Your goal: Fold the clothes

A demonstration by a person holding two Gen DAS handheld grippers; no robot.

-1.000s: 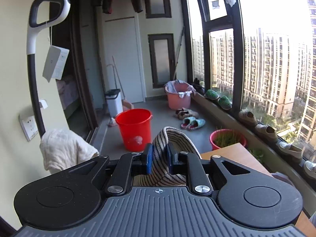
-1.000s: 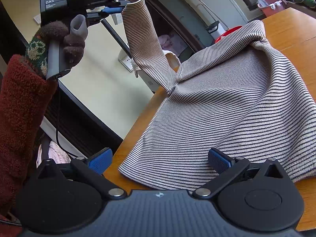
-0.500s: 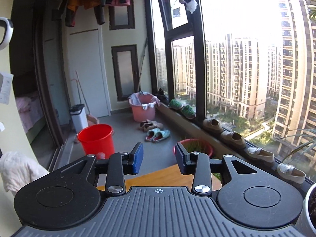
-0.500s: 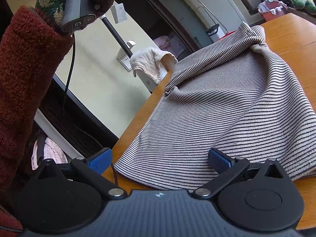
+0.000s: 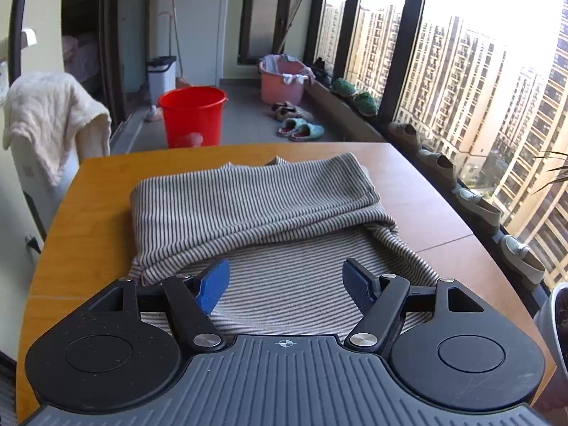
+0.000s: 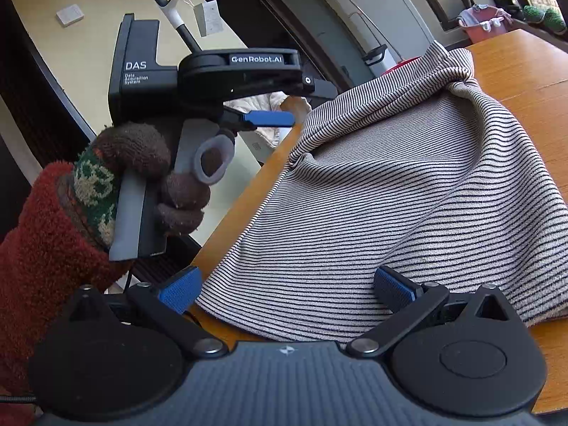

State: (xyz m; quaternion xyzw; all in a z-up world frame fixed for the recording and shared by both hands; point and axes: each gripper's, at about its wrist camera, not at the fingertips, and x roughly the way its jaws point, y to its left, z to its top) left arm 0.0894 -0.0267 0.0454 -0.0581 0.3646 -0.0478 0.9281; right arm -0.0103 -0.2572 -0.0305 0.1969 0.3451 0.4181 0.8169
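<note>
Left wrist view first: my left gripper [image 5: 285, 280] hangs over the striped garment [image 5: 255, 213] on the wooden table [image 5: 426, 191], its jaws opening with nothing pinched between the blue pads, only cloth lying flat beneath them. One fold is in, I'd say: a broad flap of the striped cloth lies doubled across the far part of the piece, its edge running slantwise toward the right. That edge is rumpled and bunches into a lump on the right side, so it wants smoothing. The near part is one flat layer, so at least one more fold looks to be left, plus squaring up.

Over on the right wrist view, my right gripper [image 6: 287, 289] sits at the near hem with its jaws wide, the cloth passing between them but not clamped as far as I can see. My left hand [image 6: 142, 184], in a knitted glove, grips the other tool's handle off to the left, beyond the table edge.

Hard to say what garment this is: no sleeves or collar show clearly, only a small notch at the far edge. The near hem vanishes under both gripper bodies, and the right side of the cloth is cut off in the right wrist view. How many layers lie under that flap, I can't tell.
</note>
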